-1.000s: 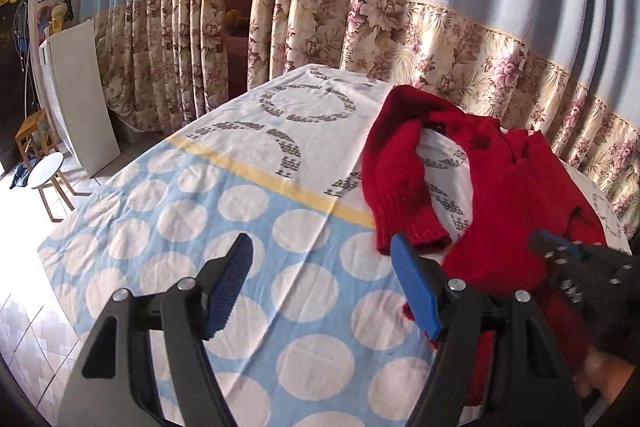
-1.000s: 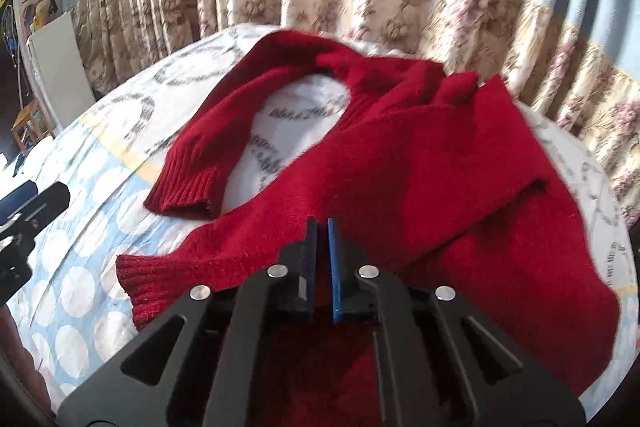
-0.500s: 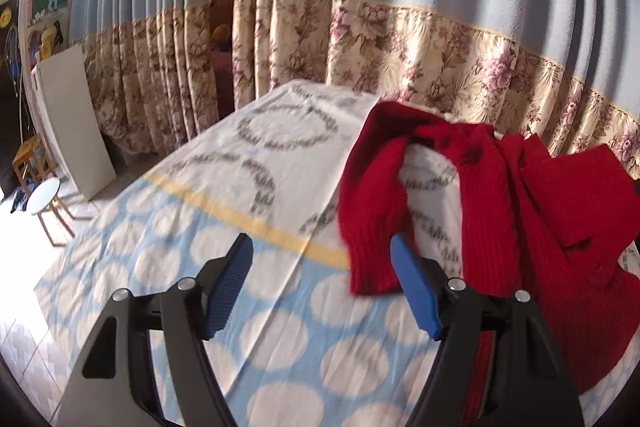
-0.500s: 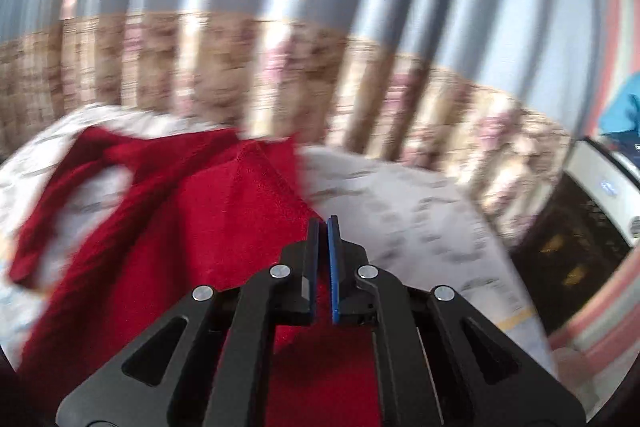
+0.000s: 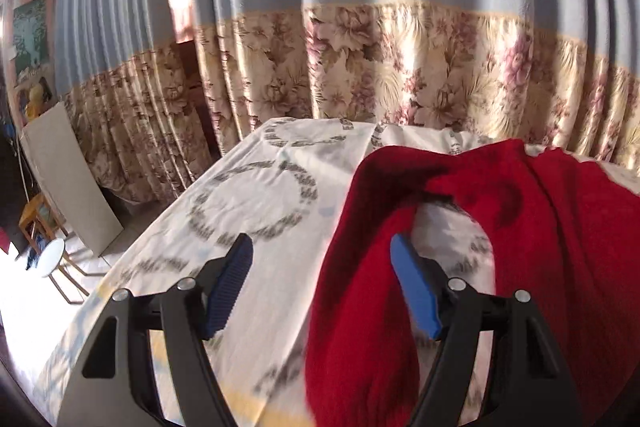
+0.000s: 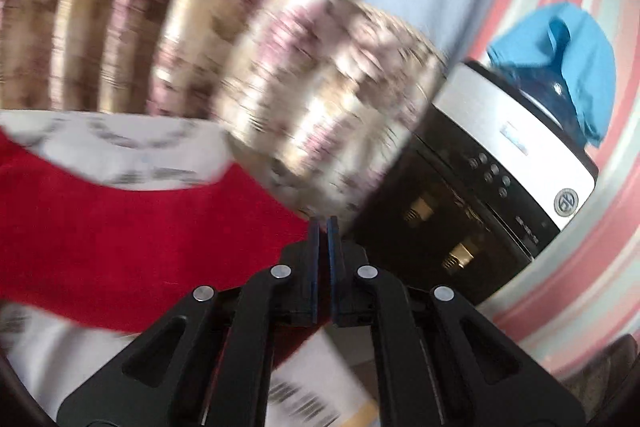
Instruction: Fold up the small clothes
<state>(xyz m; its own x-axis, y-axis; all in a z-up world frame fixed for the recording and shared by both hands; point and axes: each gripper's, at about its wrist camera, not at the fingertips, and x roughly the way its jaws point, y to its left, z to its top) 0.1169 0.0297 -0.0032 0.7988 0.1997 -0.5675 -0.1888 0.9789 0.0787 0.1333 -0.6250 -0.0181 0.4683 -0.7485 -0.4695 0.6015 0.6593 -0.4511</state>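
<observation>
In the left wrist view, the left gripper (image 5: 320, 279) has its two blue-padded fingers (image 5: 230, 283) spread wide, with nothing between them. It hangs over a bench covered by one patterned cloth (image 5: 256, 195), white with grey ring prints at the far end and pale blue dots near the camera. One red knitted sweater (image 5: 560, 227) lies on the right half of the cloth; one sleeve (image 5: 352, 307) curves down from the shoulder toward the camera, passing just inside the right-hand finger. Behind the bench hangs a curtain (image 5: 400, 27), plain blue above and floral below. At the far left stand one white panel (image 5: 68, 179) leaning against the curtain and one small round white stool (image 5: 50, 261) on the floor.

In the right wrist view, which is heavily blurred, the right gripper (image 6: 323, 259) has its two fingers nearly together, only a thin slit between the pads. Red fabric of the sweater (image 6: 120, 239) sits to their left and below them, but I cannot tell whether it is pinched. One black and silver water dispenser (image 6: 500, 207) stands to the right, with one blue cloth (image 6: 572, 47) draped over the bottle on top.
</observation>
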